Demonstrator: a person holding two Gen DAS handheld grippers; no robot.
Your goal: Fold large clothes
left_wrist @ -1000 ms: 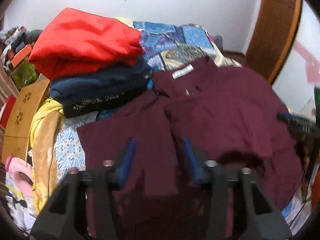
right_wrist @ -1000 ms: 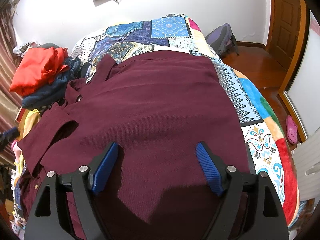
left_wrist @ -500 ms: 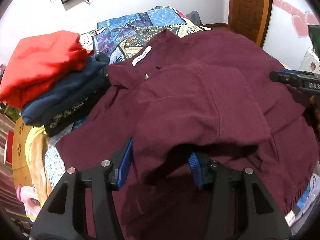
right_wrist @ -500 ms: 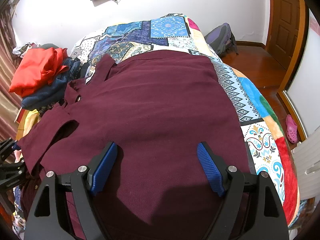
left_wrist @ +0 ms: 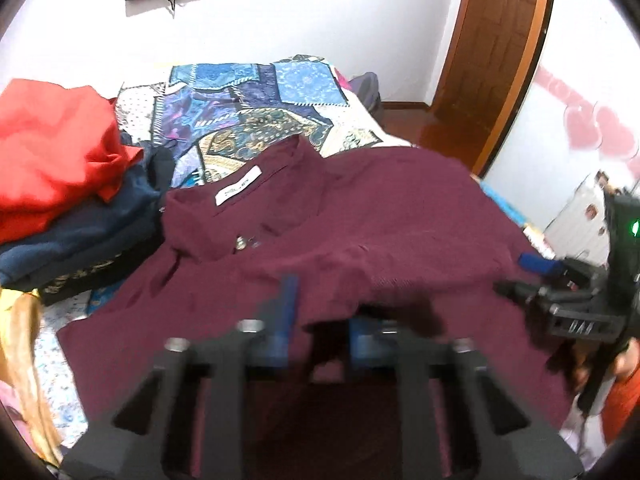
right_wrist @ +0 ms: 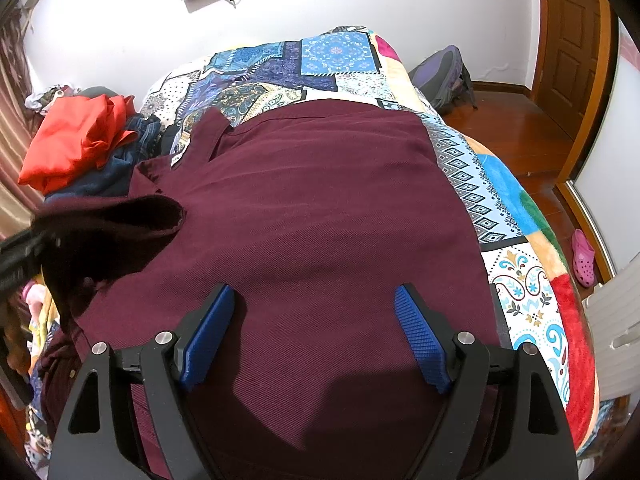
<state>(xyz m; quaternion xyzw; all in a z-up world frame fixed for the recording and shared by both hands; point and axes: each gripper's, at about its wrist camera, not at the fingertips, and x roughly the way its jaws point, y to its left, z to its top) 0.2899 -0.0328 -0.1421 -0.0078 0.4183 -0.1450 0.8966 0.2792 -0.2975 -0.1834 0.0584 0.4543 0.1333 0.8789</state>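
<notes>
A large maroon shirt (right_wrist: 320, 216) lies spread on the patchwork bed, collar and white label (left_wrist: 238, 191) toward the far left. My left gripper (left_wrist: 320, 320) is shut on a fold of the maroon shirt (left_wrist: 360, 248) and holds that fold raised over the shirt's body; it also shows as a lifted flap in the right wrist view (right_wrist: 116, 220). My right gripper (right_wrist: 310, 332) is open, hovering just above the shirt's near part, holding nothing. It shows at the right edge of the left wrist view (left_wrist: 560, 280).
A stack of folded clothes, red on top (left_wrist: 52, 148) and navy below (left_wrist: 80, 240), sits left of the shirt. The patchwork blanket (right_wrist: 304, 64) covers the bed. A backpack (right_wrist: 440, 76), wooden door (left_wrist: 488, 52) and pink shoe (right_wrist: 582, 256) are on the right.
My left gripper has carried the gripped fold of shirt up and toward the right, across the body. The right gripper has stayed still and open.
</notes>
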